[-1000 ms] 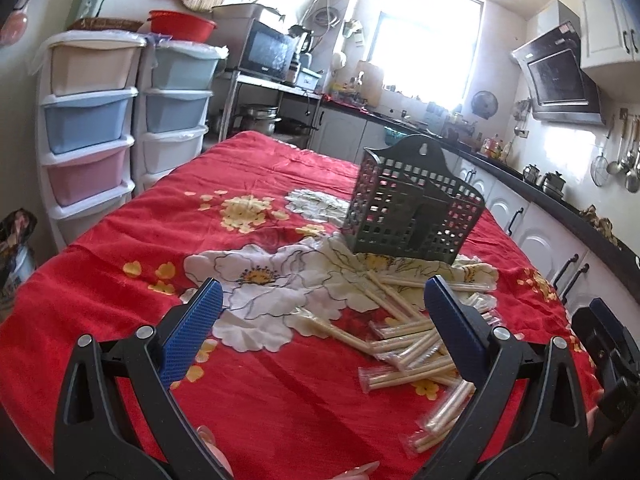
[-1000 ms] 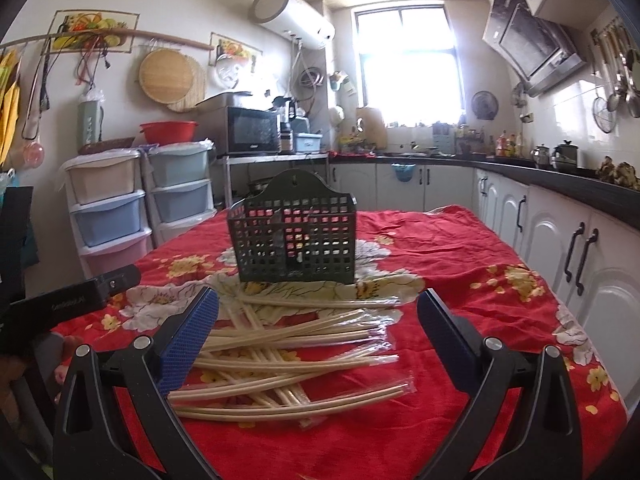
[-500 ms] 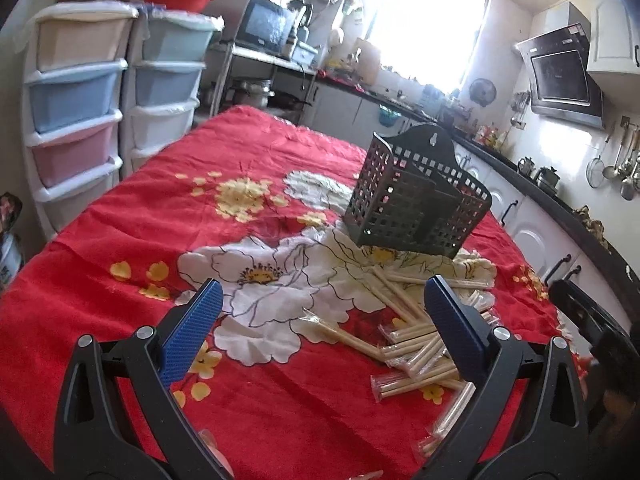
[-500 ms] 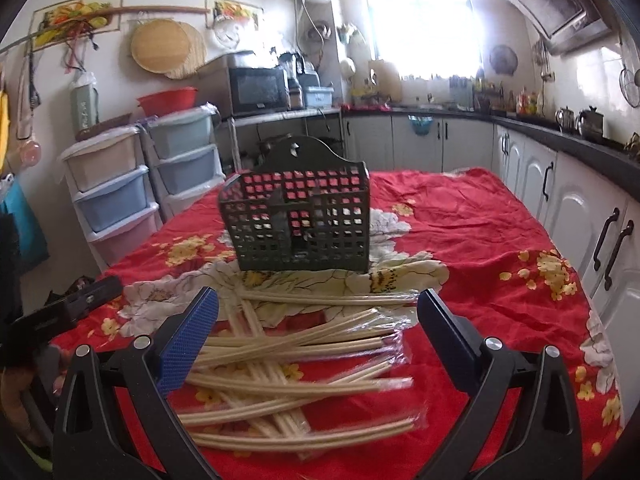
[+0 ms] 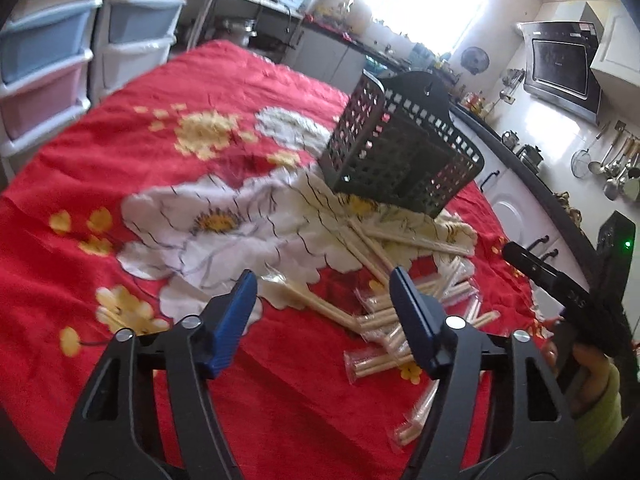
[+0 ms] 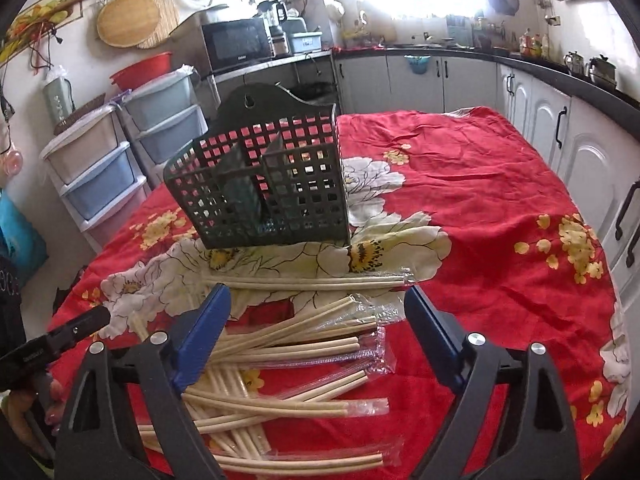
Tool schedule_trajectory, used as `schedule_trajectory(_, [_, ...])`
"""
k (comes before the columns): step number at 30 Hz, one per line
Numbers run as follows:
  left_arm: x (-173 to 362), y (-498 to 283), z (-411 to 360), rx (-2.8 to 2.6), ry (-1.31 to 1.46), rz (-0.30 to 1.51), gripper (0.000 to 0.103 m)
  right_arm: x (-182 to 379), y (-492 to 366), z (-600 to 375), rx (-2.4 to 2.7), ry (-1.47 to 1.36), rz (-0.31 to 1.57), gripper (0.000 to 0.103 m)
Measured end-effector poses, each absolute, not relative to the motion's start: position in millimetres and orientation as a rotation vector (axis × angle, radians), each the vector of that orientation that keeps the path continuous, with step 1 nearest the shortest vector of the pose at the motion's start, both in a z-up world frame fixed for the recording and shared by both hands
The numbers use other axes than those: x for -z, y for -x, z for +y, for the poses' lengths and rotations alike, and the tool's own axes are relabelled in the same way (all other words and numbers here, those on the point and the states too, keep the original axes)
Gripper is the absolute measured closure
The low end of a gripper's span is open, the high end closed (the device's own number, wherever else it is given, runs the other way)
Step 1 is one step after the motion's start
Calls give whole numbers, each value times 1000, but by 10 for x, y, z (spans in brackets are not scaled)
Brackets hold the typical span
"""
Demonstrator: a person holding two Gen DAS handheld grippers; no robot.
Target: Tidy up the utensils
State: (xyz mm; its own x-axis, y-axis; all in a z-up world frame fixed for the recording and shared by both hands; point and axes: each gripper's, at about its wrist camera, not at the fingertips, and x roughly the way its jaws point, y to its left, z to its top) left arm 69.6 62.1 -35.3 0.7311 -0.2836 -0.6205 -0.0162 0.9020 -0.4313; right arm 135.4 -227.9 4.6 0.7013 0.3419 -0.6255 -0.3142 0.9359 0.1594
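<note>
A dark perforated utensil basket point(image 5: 400, 152) point(image 6: 264, 184) stands on the red flowered tablecloth point(image 5: 160, 88) point(image 6: 480, 200). Several pairs of wooden chopsticks in clear wrappers point(image 5: 384, 308) point(image 6: 288, 344) lie scattered in front of it. My left gripper point(image 5: 324, 312) is open and empty, low over the left end of the pile. My right gripper point(image 6: 316, 332) is open and empty, right above the chopsticks. The right gripper's body also shows at the right edge of the left wrist view point(image 5: 576, 296). The left gripper's tip shows at the left edge of the right wrist view point(image 6: 60, 332).
Plastic drawer units point(image 5: 48, 40) point(image 6: 100, 168) stand left of the table. White cabinets with a black counter point(image 6: 560, 100) run along the right wall. A microwave point(image 6: 236, 42) sits on a rack behind the table.
Both grippers have tilted down and moved closer to the chopstick pile. Both jaws have narrowed but stay open.
</note>
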Motion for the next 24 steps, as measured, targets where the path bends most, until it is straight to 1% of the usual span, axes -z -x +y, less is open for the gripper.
schedule_trajectory(8, [631,-867,687,186,577,874,55,61,-1555,-2269,-398,-41,780,26])
schedule_trajectory(9, [651,-881,695,182,587,879,58,90,-1586,-2277,-404,-46,798,27])
schedule_trajectory(14, [662,-965,709,188,614,895,58,194,-1718,-2315,-424,-86,873,33])
schedule_trajectory(17, [658,-1005,703,183,607,901,61,239,-1784,-2341,-435,-123,903,35])
schedule_trajectory(19, [668,-1031,706,179,611,906,65,273,-1841,-2377,-432,-153,925,36])
schedule_trajectory(21, [685,-1068,730,170,614,911,73,303,-1897,-2403,-429,-179,944,37])
schedule_trajectory(22, [692,-1078,740,166,615,913,75,326,-1928,-2420,-428,-195,956,39])
schedule_trajectory(23, [698,-1093,752,161,615,916,80,354,-1959,-2435,-428,-211,970,40])
schedule_trajectory(24, [706,-1100,762,158,617,916,82,375,-1988,-2442,-431,-225,980,45])
